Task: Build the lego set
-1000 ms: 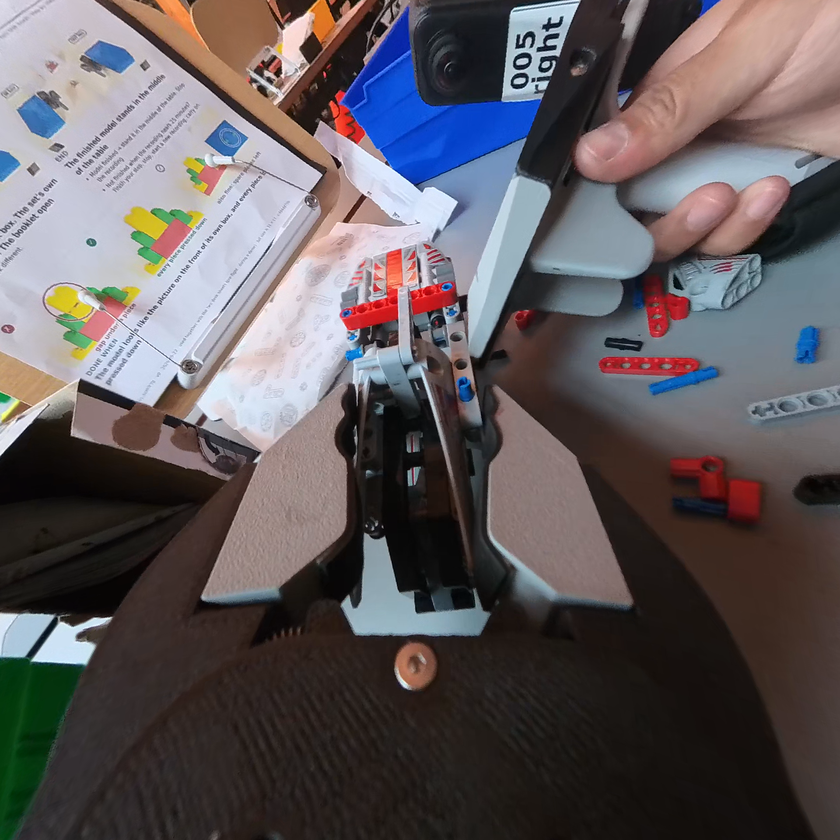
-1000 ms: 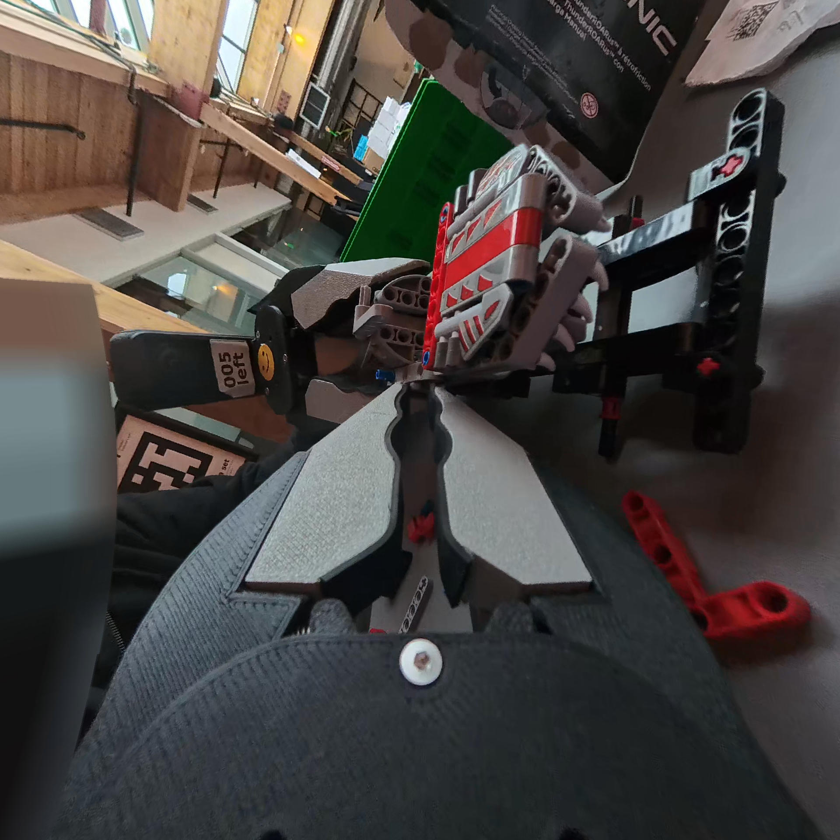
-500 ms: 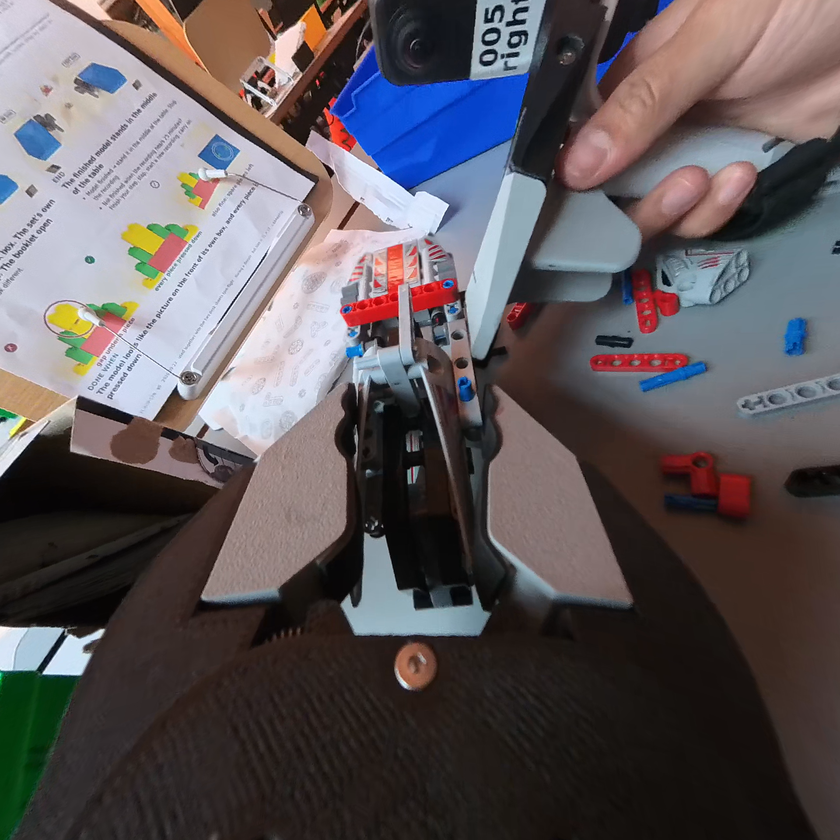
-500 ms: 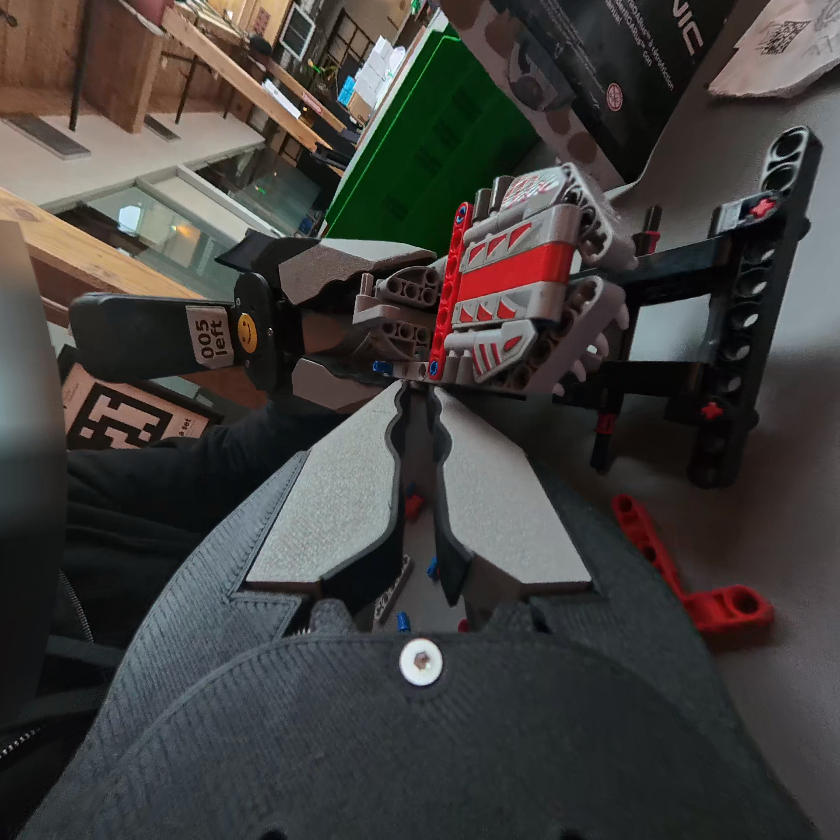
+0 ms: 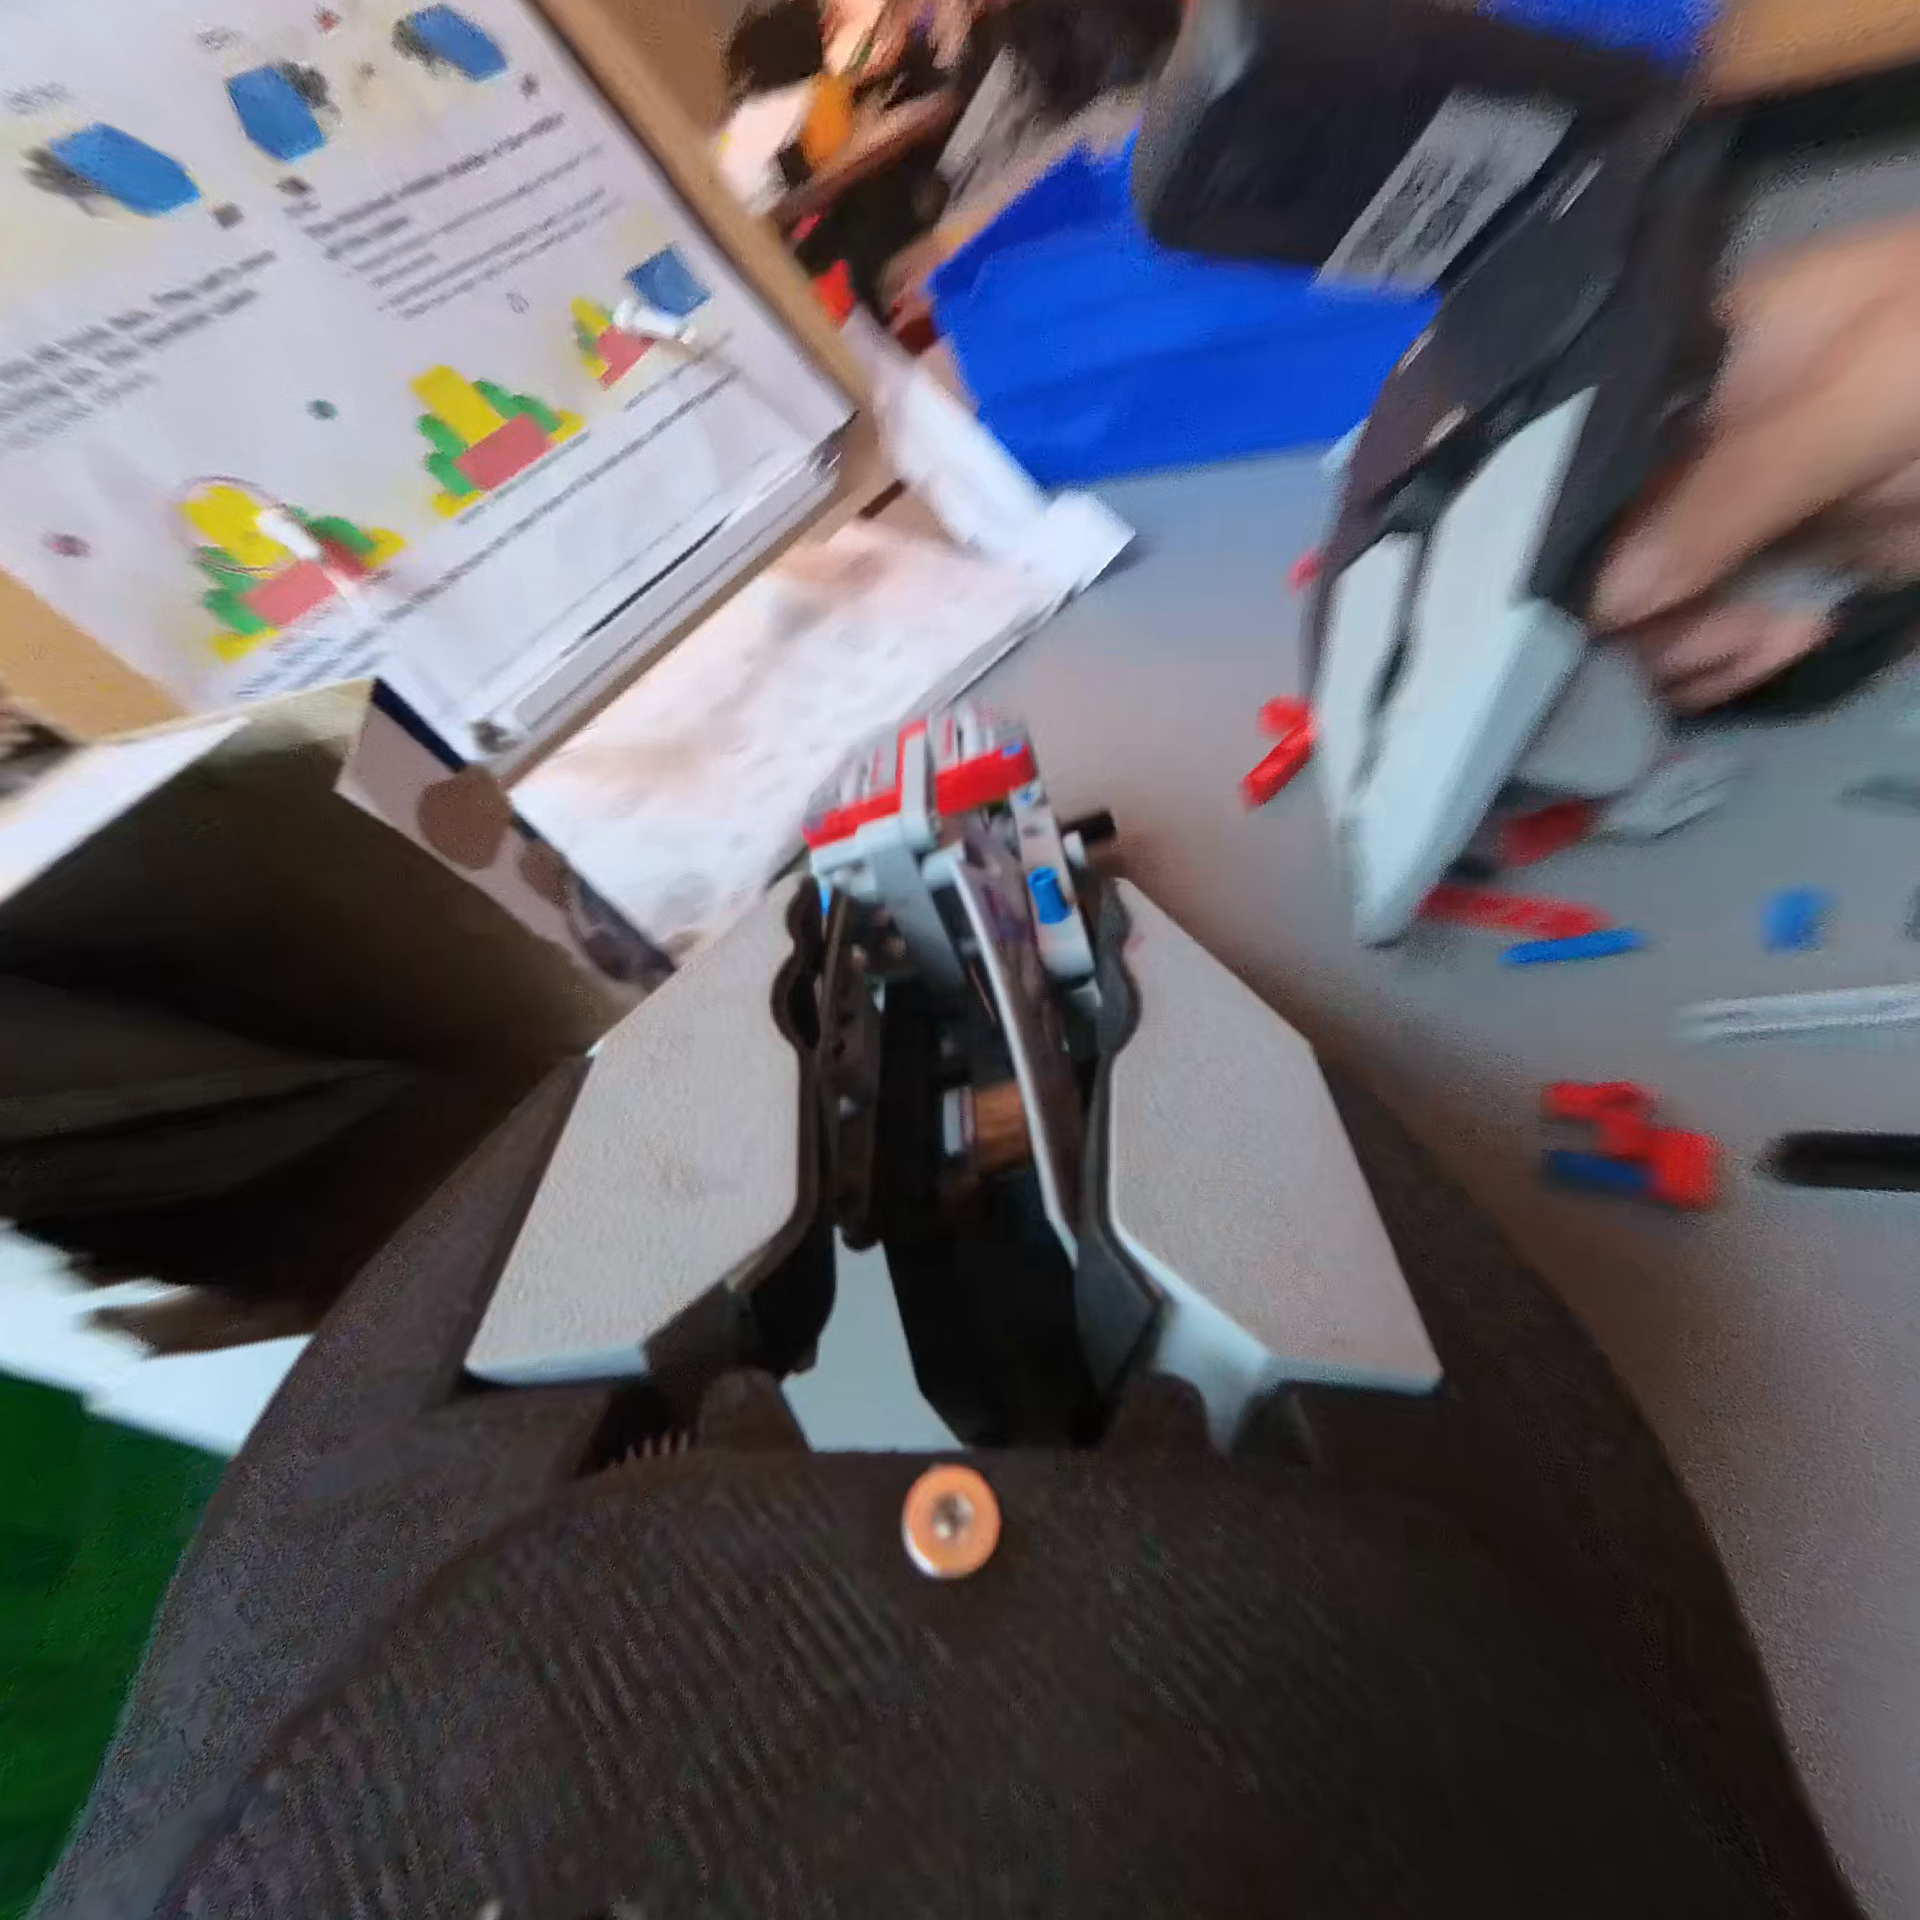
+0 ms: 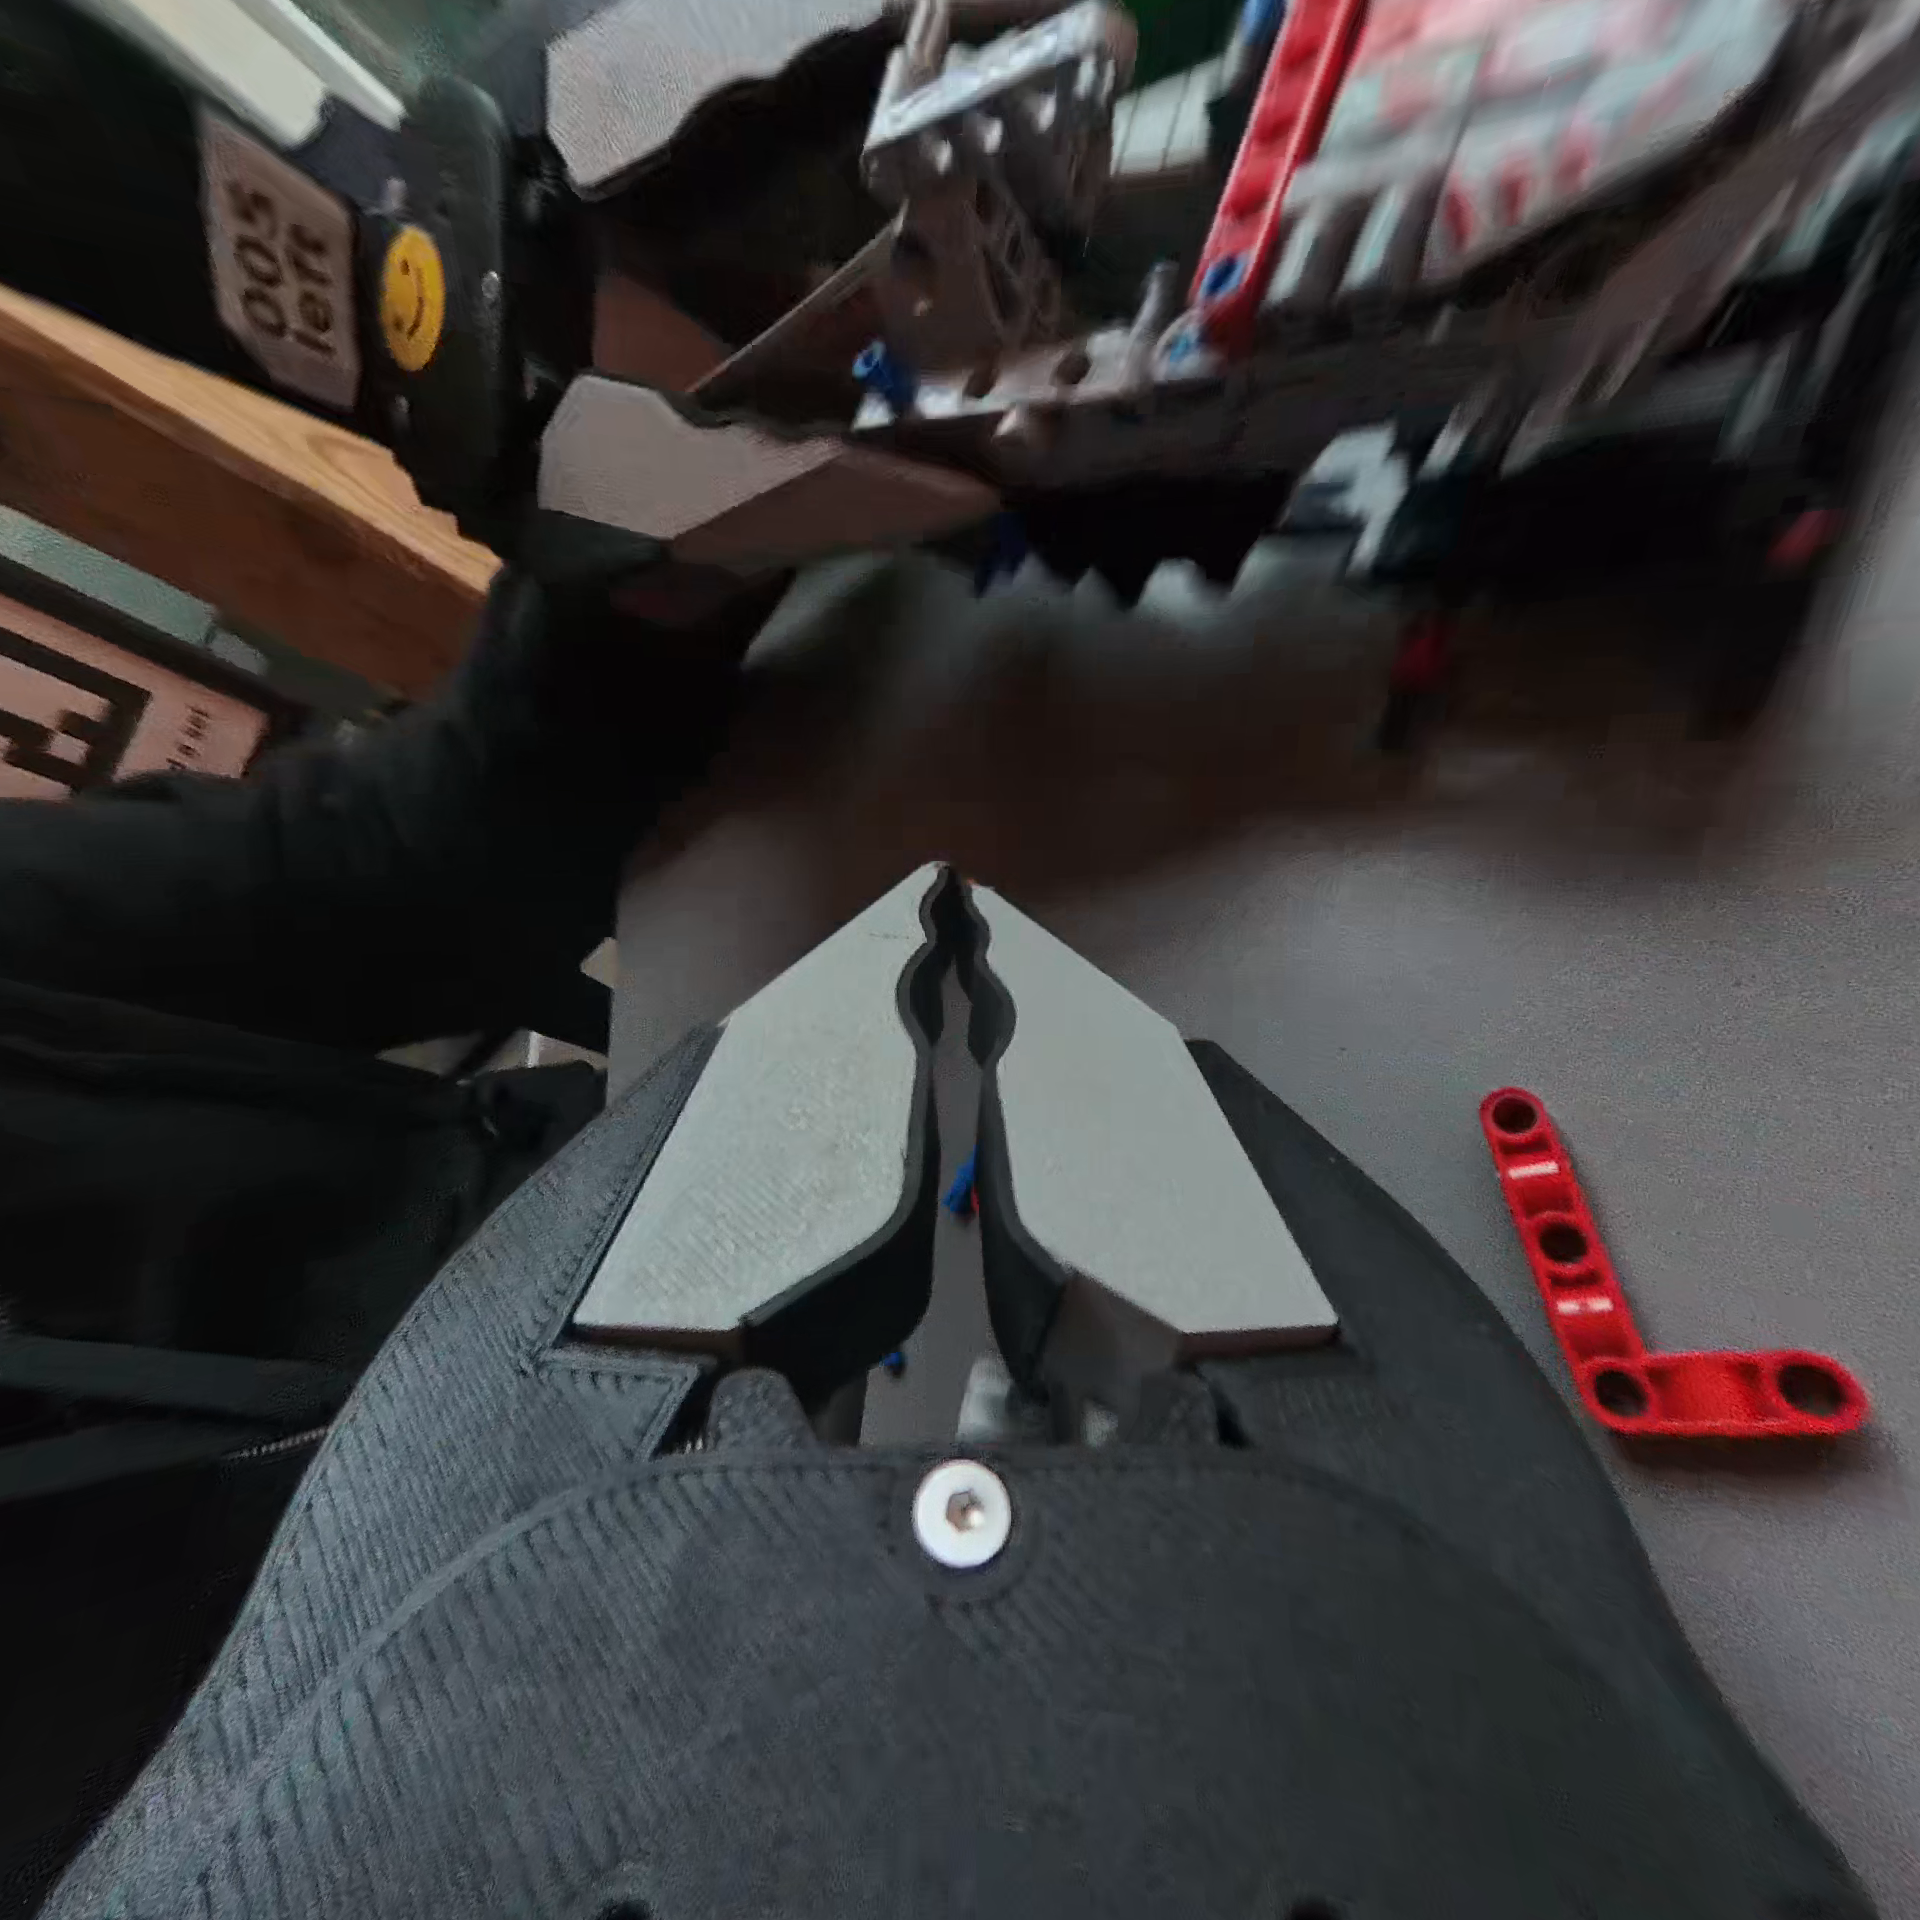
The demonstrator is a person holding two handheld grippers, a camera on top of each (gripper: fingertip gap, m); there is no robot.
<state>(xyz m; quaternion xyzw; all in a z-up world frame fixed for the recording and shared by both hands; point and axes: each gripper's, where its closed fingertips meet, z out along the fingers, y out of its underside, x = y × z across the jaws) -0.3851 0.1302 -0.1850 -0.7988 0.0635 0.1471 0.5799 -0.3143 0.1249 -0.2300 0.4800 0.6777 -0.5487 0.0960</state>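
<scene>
My left gripper (image 5: 951,914) is shut on the grey, red and black lego model (image 5: 935,790) and holds it above the grey table (image 5: 1195,644). The model also shows blurred in the right wrist view (image 6: 1455,156), held by the left gripper (image 6: 790,312) at the top. My right gripper (image 6: 948,878) is shut, with nothing visible between its pads, below and apart from the model. In the left wrist view the right gripper (image 5: 1371,914) points down at the table, right of the model, among loose parts. A red L-shaped beam (image 6: 1621,1340) lies on the table to its right.
An instruction sheet on a board (image 5: 364,312) and an open cardboard box (image 5: 260,883) stand at the left, a blue bin (image 5: 1143,343) at the back. Loose parts lie at the right: a red beam (image 5: 1507,914), a blue pin (image 5: 1569,948), a red-blue connector (image 5: 1631,1143), a grey beam (image 5: 1797,1013). The left gripper is farther from the red-blue connector (image 5: 1631,1143), some 12 cm, than the right, some 6 cm.
My right gripper has left the model's side and moved right and down toward the table. The left gripper still holds the model, now tilted. Both views are motion-blurred.
</scene>
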